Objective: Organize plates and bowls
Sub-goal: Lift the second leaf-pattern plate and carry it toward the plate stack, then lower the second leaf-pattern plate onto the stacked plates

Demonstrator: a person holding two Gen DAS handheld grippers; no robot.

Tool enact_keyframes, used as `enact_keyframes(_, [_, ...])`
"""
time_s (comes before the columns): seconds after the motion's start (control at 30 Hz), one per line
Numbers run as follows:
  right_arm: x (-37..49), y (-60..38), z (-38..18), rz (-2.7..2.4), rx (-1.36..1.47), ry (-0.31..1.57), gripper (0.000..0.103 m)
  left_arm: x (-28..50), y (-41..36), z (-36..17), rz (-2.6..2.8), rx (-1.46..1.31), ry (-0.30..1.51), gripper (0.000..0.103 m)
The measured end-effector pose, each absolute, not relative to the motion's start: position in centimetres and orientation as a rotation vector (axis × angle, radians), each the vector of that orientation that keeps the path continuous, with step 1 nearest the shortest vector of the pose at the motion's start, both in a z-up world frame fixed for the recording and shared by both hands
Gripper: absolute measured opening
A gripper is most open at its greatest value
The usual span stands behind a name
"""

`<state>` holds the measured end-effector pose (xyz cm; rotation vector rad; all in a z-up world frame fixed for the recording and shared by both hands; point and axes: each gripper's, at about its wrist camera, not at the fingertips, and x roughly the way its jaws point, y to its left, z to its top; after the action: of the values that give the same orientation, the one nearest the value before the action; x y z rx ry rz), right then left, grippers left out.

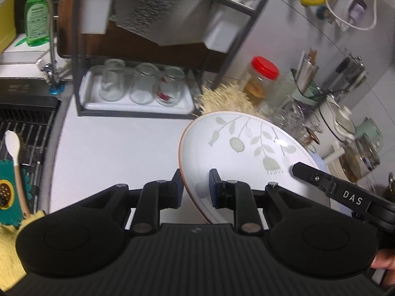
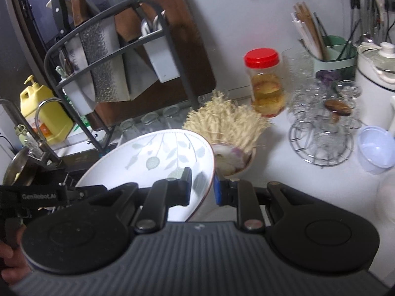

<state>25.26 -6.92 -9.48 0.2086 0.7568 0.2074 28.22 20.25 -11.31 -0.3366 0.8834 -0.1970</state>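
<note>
Left gripper fills the bottom of its own view, blue pads clamped on the near-left rim of the leaf-pattern plate, one finger under the rim, the other on the plate's face. Right gripper pinches the opposite rim of that plate the same way; its black tip also shows in the left view at the plate's right edge. Plate is held between both grippers, tilted, lifted off the white countertop.

Behind the plate: a bunch of enoki mushrooms standing in a patterned bowl, bowl just beside the plate's right rim in the right view. Red-lidded jar stands behind the mushrooms. Wire glass stand and a small pale blue plastic bowl sit further right. Dark metal rack holds three upturned glasses on a white tray. Faucet and green soap bottle at left, sink grid below with a white spoon.
</note>
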Motion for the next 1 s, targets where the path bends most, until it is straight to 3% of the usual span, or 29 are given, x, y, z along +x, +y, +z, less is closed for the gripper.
enact_keyframes(0.43, [21.6,-12.5,-10.2,0.092,0.241,0.785,0.022,26.7,13.5,-13.1,-0.294,-0.297,0.945,0.025])
enact_keyframes(1.0, [21.1,-15.6,-16.9,0.089,0.186,0.953,0.022,27.0,9.3,-20.2,-0.213,-0.281,1.120,0.025])
